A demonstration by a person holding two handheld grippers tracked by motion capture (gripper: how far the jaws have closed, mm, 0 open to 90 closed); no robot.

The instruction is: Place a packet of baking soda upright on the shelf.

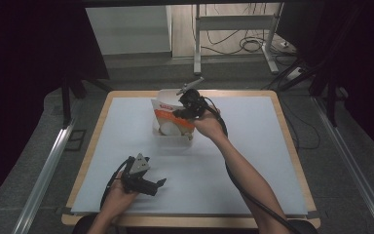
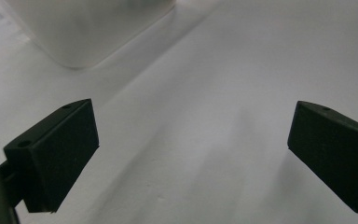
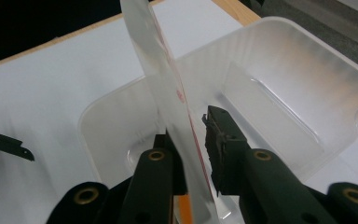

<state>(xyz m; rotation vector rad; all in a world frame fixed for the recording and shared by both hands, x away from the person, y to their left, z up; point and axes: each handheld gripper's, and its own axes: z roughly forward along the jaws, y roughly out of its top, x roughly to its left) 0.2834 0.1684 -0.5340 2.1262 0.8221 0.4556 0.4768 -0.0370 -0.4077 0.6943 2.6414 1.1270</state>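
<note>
A snack bag [image 1: 168, 119], white and orange with a red band on top, stands upright inside a clear plastic tub [image 1: 164, 93] at the far middle of the table. My right gripper [image 1: 182, 113] reaches into the tub from the right. In the right gripper view the bag's thin clear top edge [image 3: 154, 60] runs between the jaws of my right gripper [image 3: 191, 140]; the pads stand slightly apart, not pressing it. My left gripper [image 1: 148, 184] rests near the front left of the table, its jaws wide open over bare white surface [image 2: 191, 154].
The tub's frosted wall [image 3: 307, 56] curves around the bag, and its corner [image 2: 84, 32] lies ahead of the left jaws. A white mat [image 1: 253, 146] covers the wooden table. My left gripper [image 3: 4, 142] lies far off at the left in the right gripper view.
</note>
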